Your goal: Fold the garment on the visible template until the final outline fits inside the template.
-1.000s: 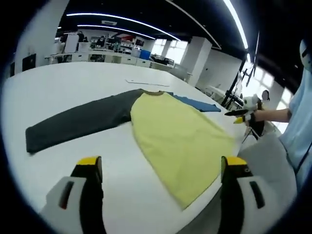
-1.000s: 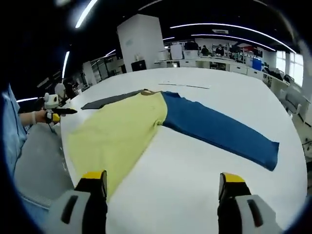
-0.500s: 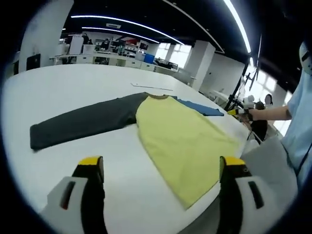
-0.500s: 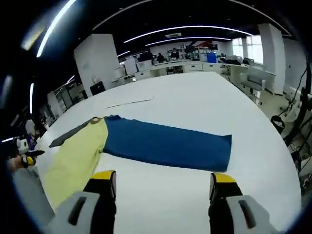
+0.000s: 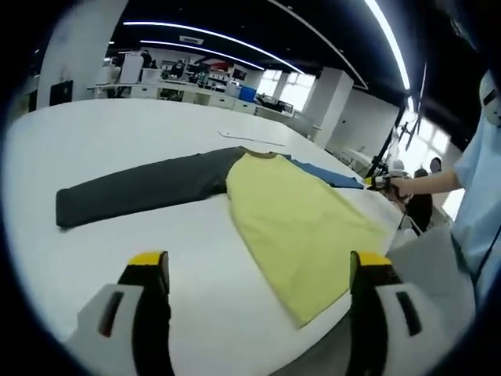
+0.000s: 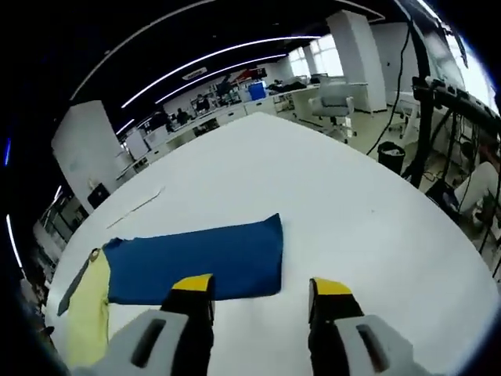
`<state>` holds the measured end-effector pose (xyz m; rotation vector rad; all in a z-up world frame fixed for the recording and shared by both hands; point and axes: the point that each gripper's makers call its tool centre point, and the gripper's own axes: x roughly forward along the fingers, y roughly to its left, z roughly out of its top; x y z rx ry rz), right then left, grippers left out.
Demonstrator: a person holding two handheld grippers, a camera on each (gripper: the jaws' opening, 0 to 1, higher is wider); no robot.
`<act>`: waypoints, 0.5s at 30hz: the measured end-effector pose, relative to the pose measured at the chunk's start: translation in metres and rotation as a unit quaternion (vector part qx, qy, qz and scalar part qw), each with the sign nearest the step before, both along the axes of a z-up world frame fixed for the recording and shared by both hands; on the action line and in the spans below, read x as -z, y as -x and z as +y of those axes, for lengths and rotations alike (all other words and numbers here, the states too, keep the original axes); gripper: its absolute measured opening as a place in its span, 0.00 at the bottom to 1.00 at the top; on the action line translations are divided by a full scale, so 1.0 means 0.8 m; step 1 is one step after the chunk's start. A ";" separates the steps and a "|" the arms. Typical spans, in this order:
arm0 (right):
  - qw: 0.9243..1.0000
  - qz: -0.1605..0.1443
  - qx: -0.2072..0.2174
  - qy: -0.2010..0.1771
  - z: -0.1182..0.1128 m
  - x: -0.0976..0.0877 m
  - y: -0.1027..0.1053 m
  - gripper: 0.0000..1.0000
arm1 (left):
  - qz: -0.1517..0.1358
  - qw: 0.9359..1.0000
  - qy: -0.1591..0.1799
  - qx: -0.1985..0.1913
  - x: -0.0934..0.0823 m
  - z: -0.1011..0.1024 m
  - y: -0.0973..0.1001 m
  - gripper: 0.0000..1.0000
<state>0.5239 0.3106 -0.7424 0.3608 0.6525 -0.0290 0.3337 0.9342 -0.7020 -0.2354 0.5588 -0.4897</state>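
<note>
In the left gripper view, the long-sleeved garment of soft knit cloth (image 5: 258,196) lies flat and face up on the broad white table (image 5: 117,251), unfolded. Going left to right across it: the dark grey sleeve (image 5: 141,188) stretches out straight toward the left, its cuff end well apart from the body; the pale yellow body panel (image 5: 301,227) runs toward the near table edge, its hem close to or at that edge; beyond it a strip of the blue sleeve (image 5: 321,172) shows. The left gripper (image 5: 258,270) hovers above bare table short of the cloth, jaws spread wide, holding nothing. At the far right the person's hand brings the other gripper (image 5: 380,182) into sight beside the blue sleeve.

In the right gripper view, the yellow panel shows at the left, then the blue sleeve (image 6: 196,262) lies flat with its squared cuff end toward the right. The right gripper (image 6: 260,291) sits just short of that cuff, jaws parted and empty. No template outline can be made out under the garment in either view.

The cloth looks light, limp and thin; it should drape and crease easily and may drag along the smooth table rather than lift cleanly. A cuff edge or a corner seems the best hold: pinch a little cloth, lift it low, and carry the sleeve over onto the yellow body.
</note>
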 end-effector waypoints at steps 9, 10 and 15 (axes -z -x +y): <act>0.999 0.009 -0.007 0.032 0.009 0.002 0.000 0.27 | 0.011 1.000 0.007 -0.007 0.006 -0.001 0.007 0.91; 1.000 0.010 -0.003 0.025 0.008 0.002 -0.001 0.24 | 0.012 1.000 0.007 -0.006 0.006 -0.001 0.008 0.90; 1.000 0.015 -0.001 0.028 0.008 0.005 -0.006 0.11 | 0.012 1.000 0.010 -0.007 0.007 -0.004 0.009 0.89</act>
